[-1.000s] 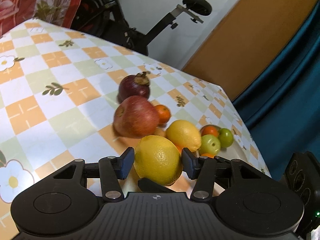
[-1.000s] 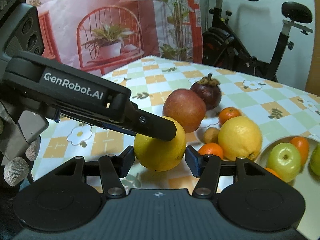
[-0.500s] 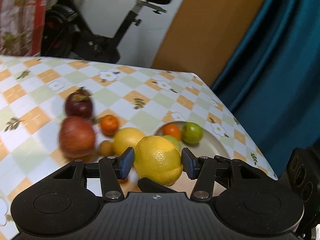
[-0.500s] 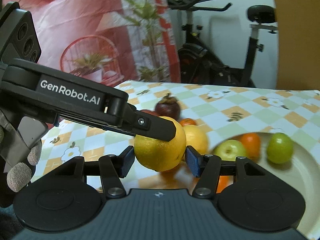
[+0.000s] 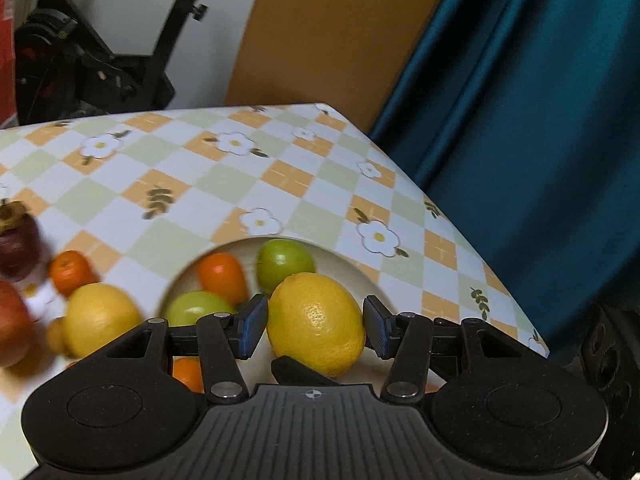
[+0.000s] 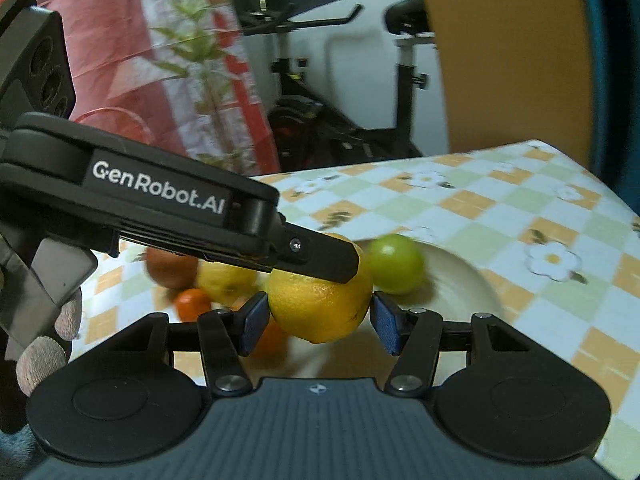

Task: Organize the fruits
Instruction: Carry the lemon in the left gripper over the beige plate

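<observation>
A yellow lemon (image 5: 316, 324) hangs over the white plate (image 5: 352, 268), gripped crosswise by both grippers. My left gripper (image 5: 314, 332) is shut on it, blue pads pressing its sides. In the right wrist view the same lemon (image 6: 320, 308) sits between the pads of my right gripper (image 6: 320, 324), also shut on it, with a left gripper finger (image 6: 320, 258) lying across its top. The plate holds two green fruits (image 5: 284, 260) and two mandarins (image 5: 222, 276). Left of the plate lie a second lemon (image 5: 100, 316), a mandarin (image 5: 70, 272), a mangosteen (image 5: 16, 244) and a red apple (image 5: 10, 328).
The checked tablecloth's edge (image 5: 460, 220) runs close past the plate on the right, with a teal curtain (image 5: 540, 120) beyond. An exercise bike (image 6: 340, 120) and an orange board (image 5: 332, 32) stand behind the table. A gloved hand (image 6: 44, 356) holds the left gripper.
Both grippers have carried the lemon to the right, from beside the loose fruits to above the plate. The apple and mangosteen have slid to the left edge of the view.
</observation>
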